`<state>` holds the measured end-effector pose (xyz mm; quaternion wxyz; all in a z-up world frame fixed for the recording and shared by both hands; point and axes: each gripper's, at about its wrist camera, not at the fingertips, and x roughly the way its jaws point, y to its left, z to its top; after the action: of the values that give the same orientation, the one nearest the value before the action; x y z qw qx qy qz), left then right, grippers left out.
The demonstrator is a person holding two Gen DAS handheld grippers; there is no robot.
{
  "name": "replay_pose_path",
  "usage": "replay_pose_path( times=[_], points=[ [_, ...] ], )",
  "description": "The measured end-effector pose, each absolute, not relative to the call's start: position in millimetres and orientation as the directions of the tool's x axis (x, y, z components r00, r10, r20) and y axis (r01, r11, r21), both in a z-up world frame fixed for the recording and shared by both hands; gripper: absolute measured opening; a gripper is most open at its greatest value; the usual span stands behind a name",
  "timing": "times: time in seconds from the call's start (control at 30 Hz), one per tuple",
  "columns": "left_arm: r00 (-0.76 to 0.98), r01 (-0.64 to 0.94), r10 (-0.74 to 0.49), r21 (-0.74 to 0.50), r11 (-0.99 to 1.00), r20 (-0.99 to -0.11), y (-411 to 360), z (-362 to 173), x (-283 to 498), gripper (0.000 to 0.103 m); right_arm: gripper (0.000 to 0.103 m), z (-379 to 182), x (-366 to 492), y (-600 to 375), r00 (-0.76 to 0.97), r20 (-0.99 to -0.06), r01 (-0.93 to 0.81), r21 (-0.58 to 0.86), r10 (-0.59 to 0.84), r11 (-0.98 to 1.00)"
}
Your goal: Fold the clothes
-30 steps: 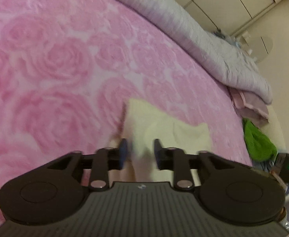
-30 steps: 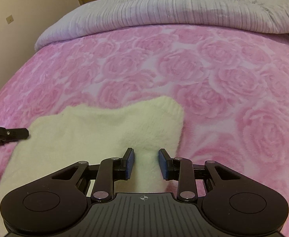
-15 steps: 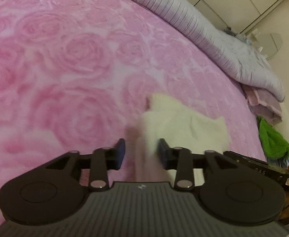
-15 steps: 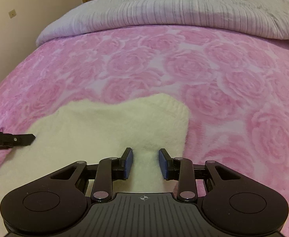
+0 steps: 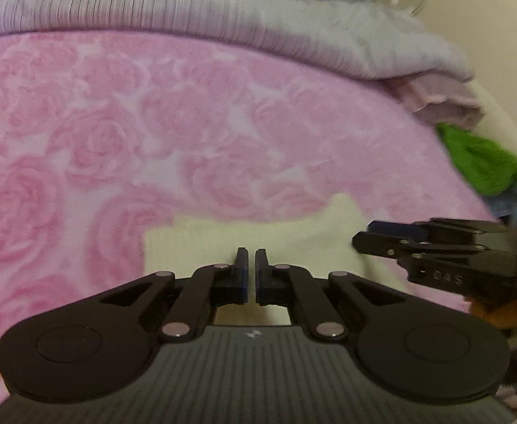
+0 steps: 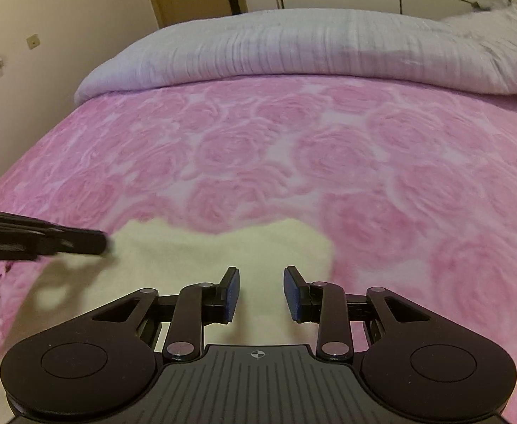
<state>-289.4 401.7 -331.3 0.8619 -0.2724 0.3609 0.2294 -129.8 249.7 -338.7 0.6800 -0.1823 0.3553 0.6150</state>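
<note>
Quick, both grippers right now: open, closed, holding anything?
Left gripper: jaws have just been closing and are now shut over the cream garment; whether cloth is pinched cannot be told.
Right gripper: open over the same garment, gripping nothing.

- bed's covered in a fluffy pink rose-pattern blanket (image 6: pixel 329 162)
- cream fuzzy knit garment (image 6: pixel 194 258) lying flat on it, near edge
- grey ribbed duvet (image 6: pixel 293 49) bunched along the far side
- bright green cloth (image 5: pixel 481 166) at the right edge
</note>
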Motion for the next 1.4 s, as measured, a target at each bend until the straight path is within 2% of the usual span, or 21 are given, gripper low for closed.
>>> replay_pose_path(
  times=[0.1,0.17,0.23,0.33,0.43,0.6,0.77,0.83,0.93,1.03,1.17,1.27,1.33,1.4],
  points=[
    [0.617,-0.602,0.215,-0.278,0.748,-0.757,404,-348,-281,0.003,0.033,-361,-128,266,0.024,-0.719,-0.964,0.167,0.695,0.206],
    [0.611,-0.618,0.250,-0.255,0.744,-0.751,402,-341,-286,0.003,0.033,-366,-123,269,0.041,-0.709,-0.959,0.170,0.704,0.227],
    [0.591,-0.651,0.333,-0.190,0.735,-0.735,397,-327,-300,0.002,0.033,-354,-121,257,0.045,-0.698,-0.953,0.184,0.715,0.239],
    [0.578,-0.697,0.400,-0.175,0.695,-0.711,390,-304,-331,0.001,0.033,-333,-122,233,0.051,-0.678,-0.948,0.197,0.733,0.248],
    [0.603,-0.698,0.381,-0.232,0.678,-0.701,371,-290,-369,0.001,0.033,-309,-137,193,0.045,-0.659,-0.950,0.204,0.751,0.235],
    [0.648,-0.659,0.330,-0.288,0.695,-0.687,311,-284,-406,0.001,0.033,-300,-181,136,0.015,-0.664,-0.951,0.221,0.747,0.215],
    [0.559,-0.735,0.393,-0.217,0.642,-0.730,277,-314,-421,0.003,0.033,-321,-224,96,0.046,-0.718,-0.945,0.193,0.695,0.263],
    [0.543,-0.759,0.408,-0.221,0.613,-0.734,273,-301,-425,0.002,0.033,-322,-233,91,0.081,-0.724,-0.950,0.153,0.685,0.274],
    [0.537,-0.759,0.455,-0.171,0.628,-0.711,252,-275,-431,0.002,0.033,-295,-240,82,0.097,-0.717,-0.946,0.150,0.690,0.288],
    [0.544,-0.750,0.427,-0.191,0.633,-0.723,231,-276,-436,0.003,0.033,-287,-253,70,0.105,-0.712,-0.953,0.128,0.694,0.275],
    [0.511,-0.779,0.378,-0.230,0.583,-0.772,226,-306,-438,0.003,0.033,-316,-263,68,0.085,-0.776,-0.946,0.134,0.625,0.295],
    [0.520,-0.788,0.370,-0.265,0.556,-0.770,219,-287,-446,0.003,0.033,-318,-268,62,0.107,-0.791,-0.937,0.122,0.602,0.327],
    [0.488,-0.801,0.410,-0.209,0.560,-0.771,211,-273,-447,0.008,0.033,-304,-271,54,0.101,-0.785,-0.932,0.140,0.611,0.333],
    [0.458,-0.810,0.441,-0.157,0.566,-0.771,199,-265,-446,0.017,0.033,-295,-273,47,0.103,-0.779,-0.927,0.150,0.619,0.343]
  ],
)
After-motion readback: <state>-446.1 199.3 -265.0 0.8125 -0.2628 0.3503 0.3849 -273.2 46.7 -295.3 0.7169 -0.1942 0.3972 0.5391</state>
